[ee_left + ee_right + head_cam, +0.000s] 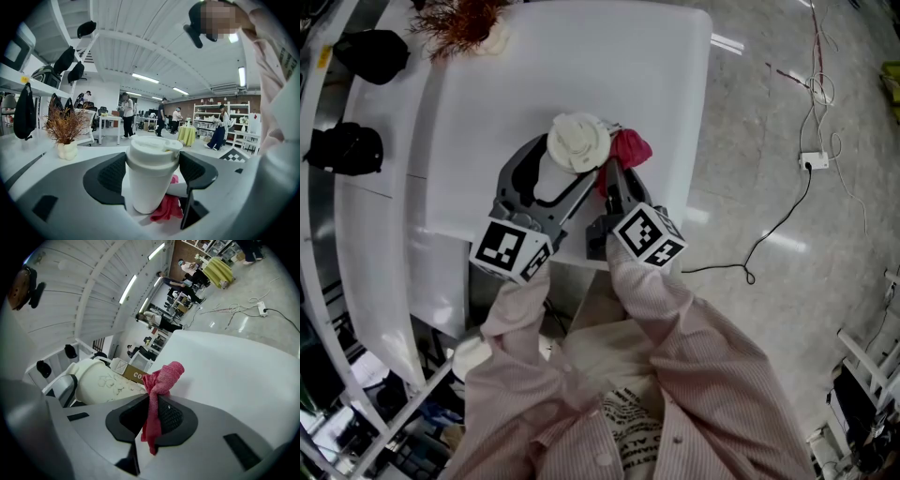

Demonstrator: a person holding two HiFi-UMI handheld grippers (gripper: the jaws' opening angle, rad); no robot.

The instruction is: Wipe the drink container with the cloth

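The cup (577, 142) stands upright on the white desk (609, 66), near the edge closest to the person, with its lid on. It is white, with a faint flower print down the side. The left gripper (153, 171) is clenched on it: one dark pad sits on each side, just under the rim of the lid. From where I stand that looks like a steadying hold, so the cup won't slide or tip once something rubs against it.

On the cup's right side, low down by the base, is the pink cloth (161, 378). The right gripper (152, 416) has it nipped tight between its jaws, with a bunched knot of fabric poking out in front and a short tail hanging below. The knot is right up against the cup wall, or a hair off it; I can't tell which. Holding the cloth bunched like that gives a firm little wad to scrub with. My guess is the wiping is only starting, or is partway up that one side.

Further back on the desk, well apart from all this, a dried plant in a small pale pot (65, 129) is out of harm's way.
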